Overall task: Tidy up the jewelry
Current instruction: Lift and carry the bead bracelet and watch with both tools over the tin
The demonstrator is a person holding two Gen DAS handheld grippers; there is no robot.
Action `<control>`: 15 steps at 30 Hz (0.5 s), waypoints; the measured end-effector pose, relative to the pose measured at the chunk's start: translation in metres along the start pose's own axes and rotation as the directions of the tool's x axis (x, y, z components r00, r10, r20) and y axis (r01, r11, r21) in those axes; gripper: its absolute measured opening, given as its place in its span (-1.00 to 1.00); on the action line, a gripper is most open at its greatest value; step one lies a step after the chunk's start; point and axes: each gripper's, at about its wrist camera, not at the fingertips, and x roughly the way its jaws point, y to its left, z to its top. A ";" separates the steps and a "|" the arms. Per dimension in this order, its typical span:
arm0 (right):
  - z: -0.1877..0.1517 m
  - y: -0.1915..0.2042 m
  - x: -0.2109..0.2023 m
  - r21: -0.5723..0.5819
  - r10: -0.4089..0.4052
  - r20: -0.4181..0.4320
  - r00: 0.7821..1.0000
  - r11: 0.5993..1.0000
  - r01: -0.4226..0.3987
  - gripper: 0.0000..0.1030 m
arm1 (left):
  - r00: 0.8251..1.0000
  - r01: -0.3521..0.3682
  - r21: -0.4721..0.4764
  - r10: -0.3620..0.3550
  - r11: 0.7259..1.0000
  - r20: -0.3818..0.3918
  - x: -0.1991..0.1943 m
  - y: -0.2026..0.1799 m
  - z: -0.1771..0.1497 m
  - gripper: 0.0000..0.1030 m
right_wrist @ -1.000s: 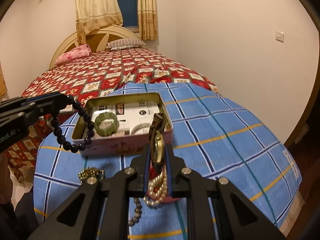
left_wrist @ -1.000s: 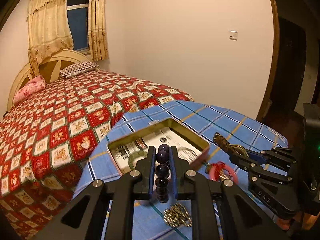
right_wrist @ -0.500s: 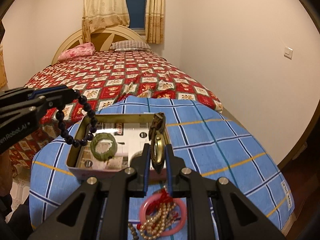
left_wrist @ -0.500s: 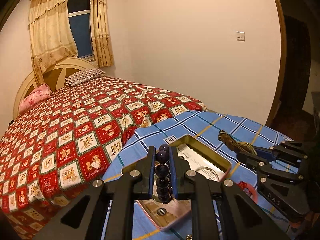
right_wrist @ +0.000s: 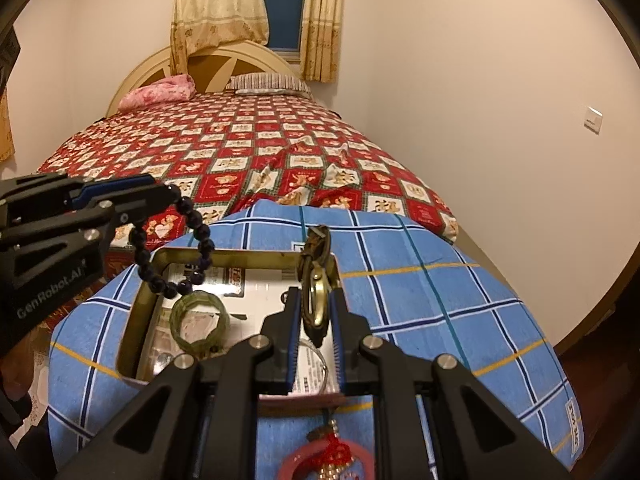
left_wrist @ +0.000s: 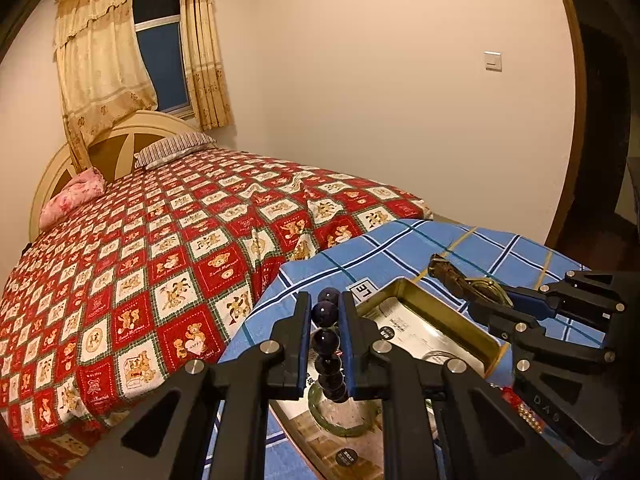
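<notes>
Pinching a dark bead bracelet in your left gripper, you hold it above the tin while your right gripper clamps a watch.

Bed fills left/center of frame, red-and-cream checked bedspread w/ bear prints. Cream arched headboard upper left, pink pillow and striped pillow against it. Window above headboard, dark outside, yellow patterned curtains both sides. Plain cream wall on right w/ white light switch upper right. Dark wood door frame at far right edge. Blue plaid tablecloth lower center, yellow + navy lines, white label at its lower right corner.
</notes>
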 end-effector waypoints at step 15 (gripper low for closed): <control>0.000 0.003 0.043 -0.031 0.001 -0.078 0.997 1.000 -0.003 -0.68 | 0.997 -0.014 0.009 0.015 1.000 -0.079 0.044 0.004 -0.012 -0.74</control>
